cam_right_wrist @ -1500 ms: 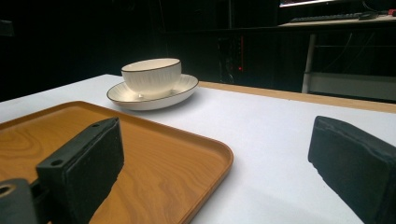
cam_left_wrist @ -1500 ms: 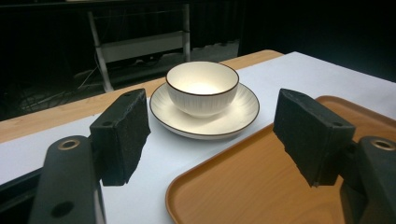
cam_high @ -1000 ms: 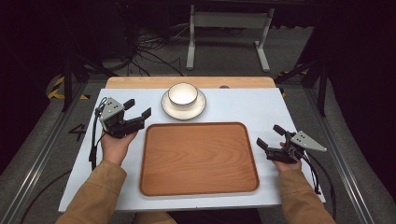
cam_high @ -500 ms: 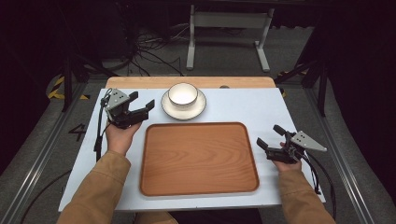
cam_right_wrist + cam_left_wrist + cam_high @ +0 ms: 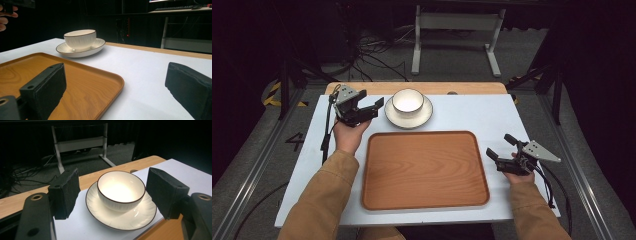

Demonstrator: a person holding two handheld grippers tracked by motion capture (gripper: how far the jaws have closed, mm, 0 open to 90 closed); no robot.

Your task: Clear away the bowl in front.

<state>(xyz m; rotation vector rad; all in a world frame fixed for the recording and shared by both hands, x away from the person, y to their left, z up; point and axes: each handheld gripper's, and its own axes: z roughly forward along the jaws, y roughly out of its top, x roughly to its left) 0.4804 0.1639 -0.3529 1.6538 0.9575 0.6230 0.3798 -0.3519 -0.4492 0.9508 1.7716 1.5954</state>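
High view showed the left gripper point(image 5: 371, 111) held just left of the saucer point(image 5: 409, 116), jaws spread and empty, aimed at the bowl point(image 5: 407, 101) standing on that saucer. Bowl looked empty. Right gripper point(image 5: 502, 150), also spread, rested right of the empty wooden tray point(image 5: 424, 170).

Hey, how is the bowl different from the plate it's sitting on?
The bowl is deep with steep ribbed walls, while the plate is shallow and flares out wide. The bowl is narrower and stands inside the plate, whose rim reaches out past it all around. The bowl rests on the plate; the plate rests on the white table. Both are glossy cream-white with a thin dark rim line.
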